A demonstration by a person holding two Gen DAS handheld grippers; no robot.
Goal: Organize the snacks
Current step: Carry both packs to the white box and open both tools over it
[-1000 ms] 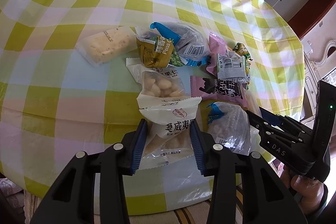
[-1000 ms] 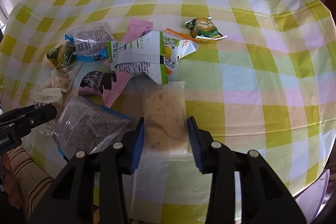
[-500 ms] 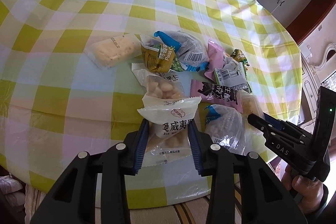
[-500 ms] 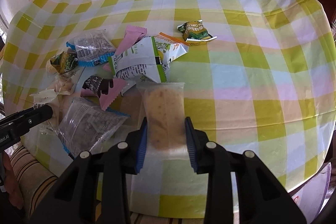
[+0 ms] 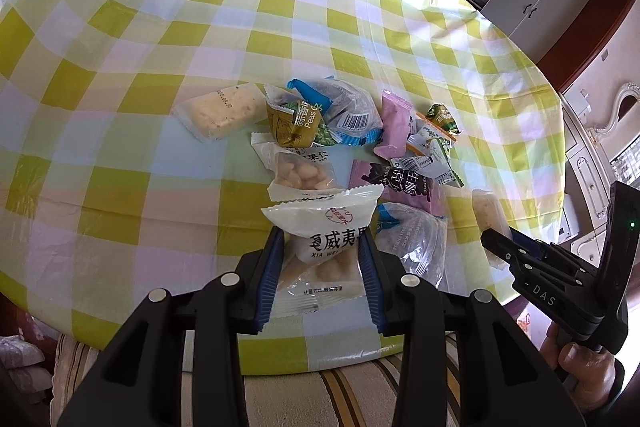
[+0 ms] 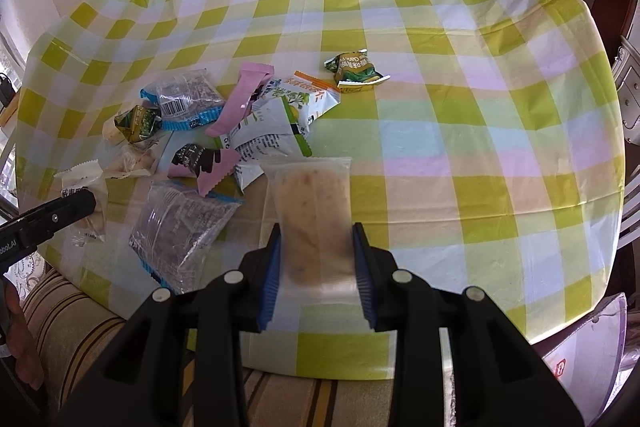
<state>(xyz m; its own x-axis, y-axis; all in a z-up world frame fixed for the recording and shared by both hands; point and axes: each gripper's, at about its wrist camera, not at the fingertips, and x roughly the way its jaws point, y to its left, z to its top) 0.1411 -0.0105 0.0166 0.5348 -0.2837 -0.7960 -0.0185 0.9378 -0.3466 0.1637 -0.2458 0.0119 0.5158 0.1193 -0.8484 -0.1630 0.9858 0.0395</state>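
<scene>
A white nut packet [image 5: 326, 247] is clamped in the left gripper [image 5: 322, 267] and a clear cake bar [image 6: 314, 223] in the right gripper [image 6: 316, 267]. Both have been raised off the checked tablecloth [image 6: 460, 131] since a second ago, clear of the snack pile [image 6: 224, 131]. Two pick-ups are judged done; placing elsewhere is judged to come next.
</scene>
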